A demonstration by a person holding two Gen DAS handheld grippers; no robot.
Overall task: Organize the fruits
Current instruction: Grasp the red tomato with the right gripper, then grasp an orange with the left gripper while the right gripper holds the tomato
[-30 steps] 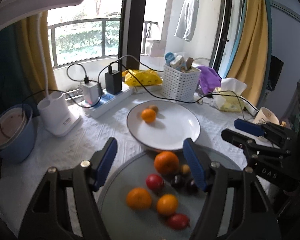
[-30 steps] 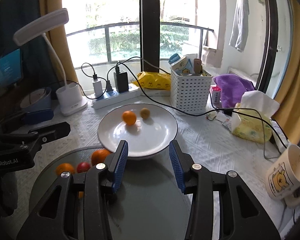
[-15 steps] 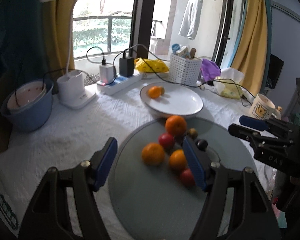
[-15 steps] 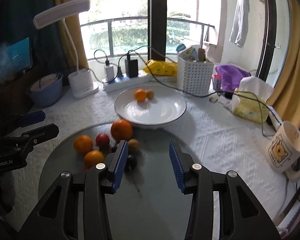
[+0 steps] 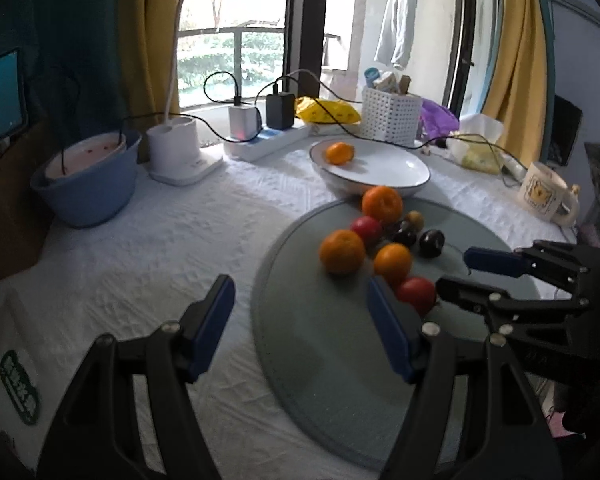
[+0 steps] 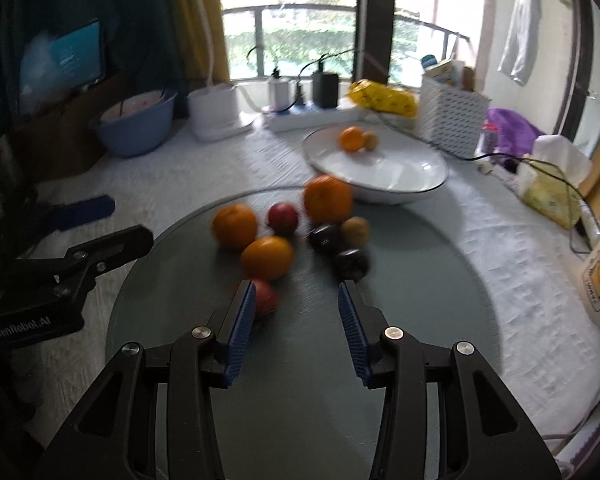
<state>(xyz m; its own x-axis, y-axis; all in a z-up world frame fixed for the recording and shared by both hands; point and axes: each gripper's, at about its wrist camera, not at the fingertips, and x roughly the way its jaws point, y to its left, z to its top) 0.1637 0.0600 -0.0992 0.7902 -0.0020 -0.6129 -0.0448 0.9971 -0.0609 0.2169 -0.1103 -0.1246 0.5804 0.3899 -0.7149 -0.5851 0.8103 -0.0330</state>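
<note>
A round grey mat [image 5: 324,344] [image 6: 300,400] holds several loose fruits: oranges [image 5: 342,251] [image 6: 266,257], red fruits [image 5: 417,295] [image 6: 283,216], dark plums [image 5: 432,243] [image 6: 351,263] and a small brown fruit [image 6: 355,230]. A white plate [image 5: 392,172] [image 6: 400,176] behind the mat holds an orange [image 5: 339,153] [image 6: 351,139] and a small brown fruit [image 6: 371,140]. My left gripper [image 5: 300,304] is open and empty near the mat's left edge. My right gripper [image 6: 296,300] is open and empty just short of the fruits; it also shows in the left wrist view [image 5: 464,272].
A blue bowl [image 5: 88,184], a lamp base [image 5: 176,152], a power strip with chargers [image 5: 268,140], a white basket [image 5: 392,114], a tissue pack [image 6: 556,184] and a mug [image 5: 544,192] stand around on the white tablecloth [image 5: 140,248]. Cables cross behind the plate.
Both grippers have drawn back toward me and the left one has swung left, so the fruits now lie farther ahead. Both stay open and empty.
</note>
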